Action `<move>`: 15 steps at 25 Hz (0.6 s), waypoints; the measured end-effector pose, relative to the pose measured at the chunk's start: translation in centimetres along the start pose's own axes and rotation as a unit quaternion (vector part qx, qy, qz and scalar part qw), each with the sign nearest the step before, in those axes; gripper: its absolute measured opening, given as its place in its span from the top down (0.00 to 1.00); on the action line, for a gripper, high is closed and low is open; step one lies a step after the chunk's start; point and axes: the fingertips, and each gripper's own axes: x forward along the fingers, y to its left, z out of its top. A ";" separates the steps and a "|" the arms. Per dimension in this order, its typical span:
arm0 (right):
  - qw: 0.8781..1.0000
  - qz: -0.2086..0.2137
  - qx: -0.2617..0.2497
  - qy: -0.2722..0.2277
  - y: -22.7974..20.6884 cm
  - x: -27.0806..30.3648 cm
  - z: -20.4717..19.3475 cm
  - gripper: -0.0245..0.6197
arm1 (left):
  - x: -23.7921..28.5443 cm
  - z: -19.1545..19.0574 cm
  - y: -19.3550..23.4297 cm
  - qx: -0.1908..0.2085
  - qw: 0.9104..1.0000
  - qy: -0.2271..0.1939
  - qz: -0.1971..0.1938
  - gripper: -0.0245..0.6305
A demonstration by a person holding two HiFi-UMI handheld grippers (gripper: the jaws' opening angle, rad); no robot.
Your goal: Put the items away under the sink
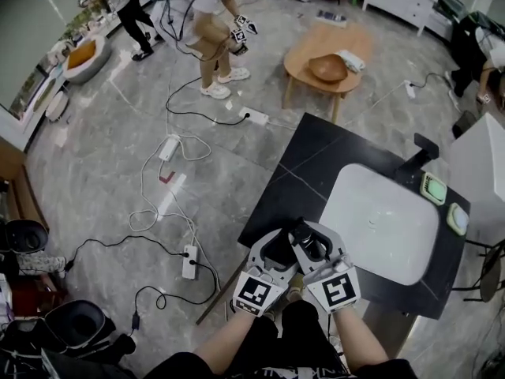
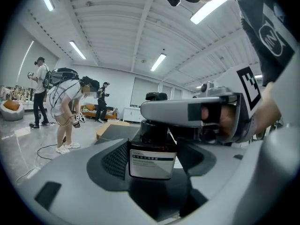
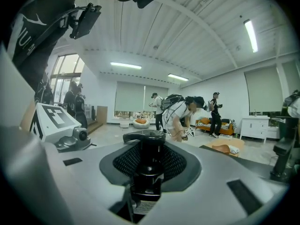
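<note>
While forearms (image 1: 233, 335) converge, right claw (image 3: 149, 157) seemingly grips bottle (image 3: 146, 176).

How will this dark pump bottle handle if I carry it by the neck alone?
The pump bottle looks rigid, so it should not flex. Its smooth dark body may be slippery. Gripped by the right tool at the narrow neck, it could swing or tip.

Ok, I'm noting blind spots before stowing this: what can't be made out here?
Pump bottle label print: left gripper view, too small.
Its body: head view, mostly hidden by left gripper and right gripper.
Space under the sink: head view, covered by the countertop.
</note>
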 end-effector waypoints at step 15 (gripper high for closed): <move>0.997 -0.078 0.015 0.008 5.1 -7.8 -1.6 0.79 | -5.1 -2.8 -7.7 0.021 0.995 0.015 -0.096 0.48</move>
